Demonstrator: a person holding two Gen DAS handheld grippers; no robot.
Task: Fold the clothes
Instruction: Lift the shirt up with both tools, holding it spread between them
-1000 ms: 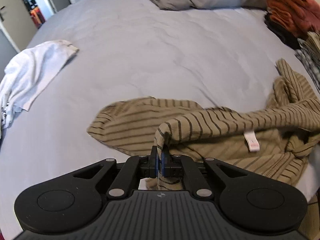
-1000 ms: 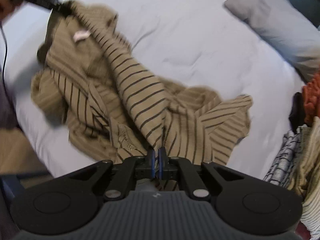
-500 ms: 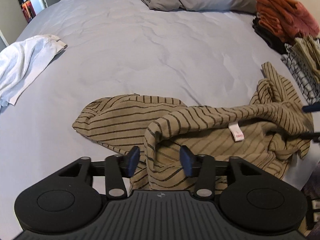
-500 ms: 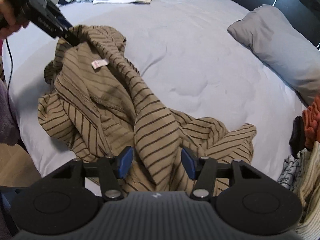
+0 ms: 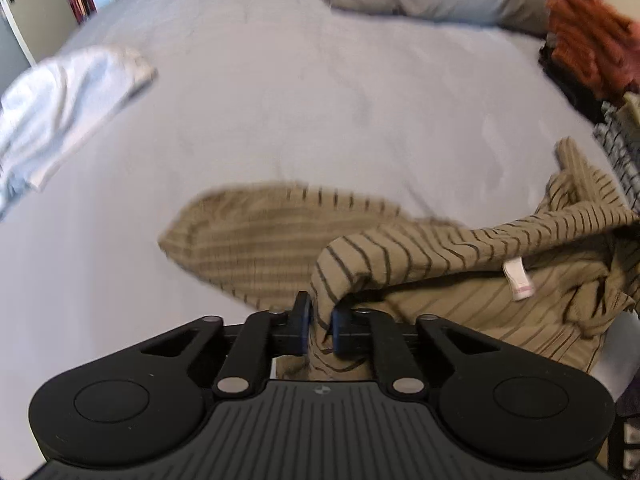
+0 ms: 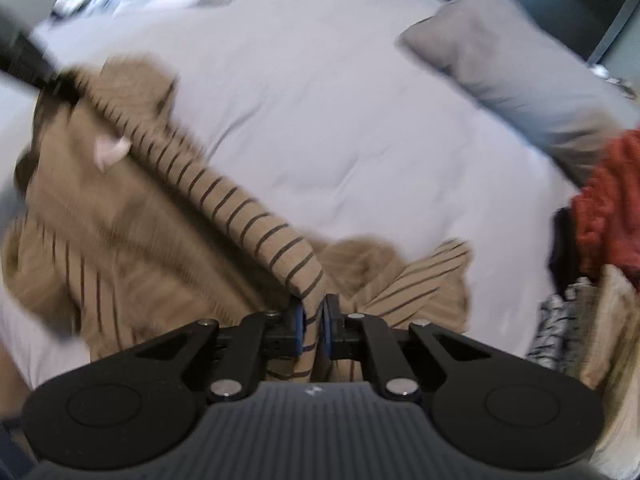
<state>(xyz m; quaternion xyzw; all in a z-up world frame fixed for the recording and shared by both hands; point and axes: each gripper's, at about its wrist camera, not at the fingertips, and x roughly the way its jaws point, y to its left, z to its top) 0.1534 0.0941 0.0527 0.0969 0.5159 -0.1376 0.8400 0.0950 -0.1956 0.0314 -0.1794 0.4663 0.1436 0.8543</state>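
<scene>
Half a second ago both tools gaped; now the left tool (image 5: 319,326) and right tool (image 6: 313,330) are each clamped on the striped shirt's (image 5: 420,252) edge, lifting it off the bed (image 5: 300,92) for spreading.

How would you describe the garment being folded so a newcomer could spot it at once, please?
On the grey bed, look at the near edge, where both grippers pinch one crumpled garment. It is the tan striped shirt, the only one with dark stripes and a small white tag, unlike the plain white garment.
</scene>
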